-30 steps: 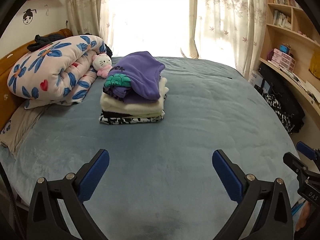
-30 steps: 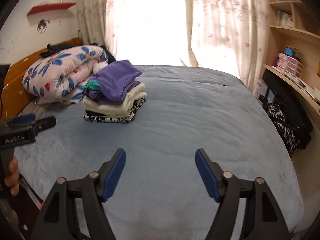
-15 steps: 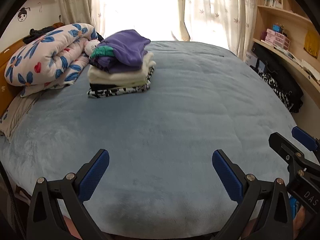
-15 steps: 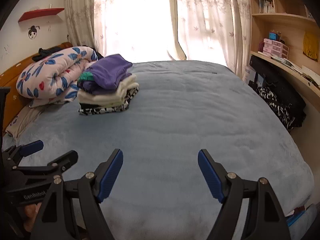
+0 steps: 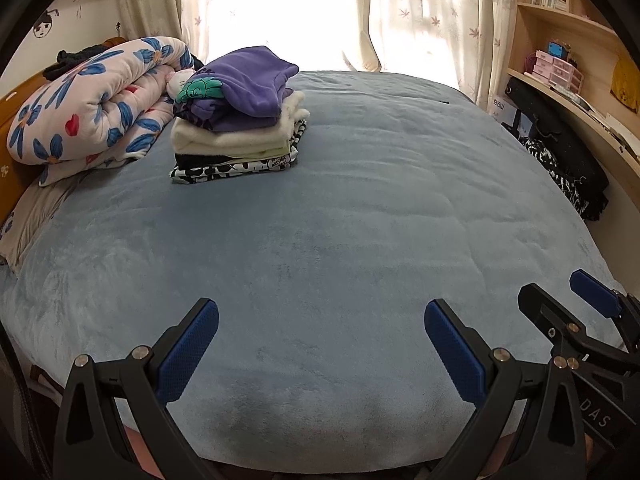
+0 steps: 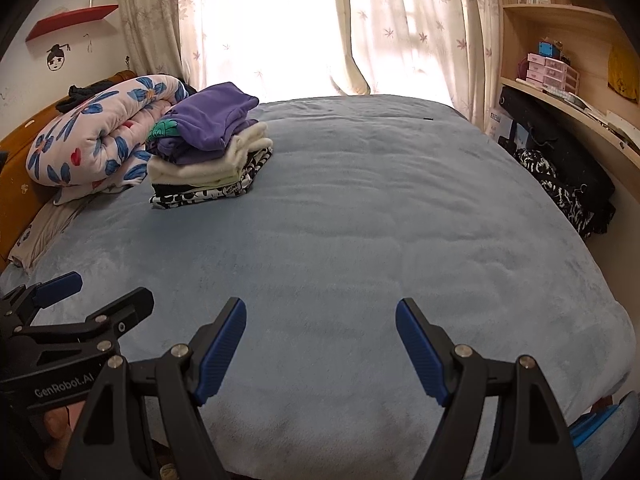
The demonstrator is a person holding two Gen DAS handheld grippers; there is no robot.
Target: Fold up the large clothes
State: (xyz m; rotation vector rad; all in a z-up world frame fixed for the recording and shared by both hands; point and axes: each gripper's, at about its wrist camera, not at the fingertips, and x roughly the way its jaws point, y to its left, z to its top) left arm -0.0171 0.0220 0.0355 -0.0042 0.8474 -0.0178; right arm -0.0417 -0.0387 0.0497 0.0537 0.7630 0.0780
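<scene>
Both grippers are hovering over the near edge of a wide bed covered in a plush grey-blue blanket (image 5: 360,220), and each is standing with its blue-padded jaws spread wide, nothing between them. The left gripper (image 5: 320,344) is showing its black frame and blue textured pads in its own view, and in the right wrist view it is reaching in from the left with "GenRobot.AI" printed in white on its body. The right gripper (image 6: 320,344) is appearing at the right edge of the left wrist view, where only the letters "DAS" are reading on its side. The stack of folded clothes (image 5: 240,120) is sitting on the blanket toward the far left, well apart from both grippers: a purple fleece garment with a green printed figure on top, cream fleece layers under it, and a black-and-white patterned piece at the bottom, whose small round label is too small to read. Just beside the stack, a rolled white quilt with blue flowers and red hearts (image 5: 92,104) is lying against the wooden headboard. A white box (image 6: 498,122) by the wooden shelves on the right is carrying dark lettering too blurred to make out.
</scene>
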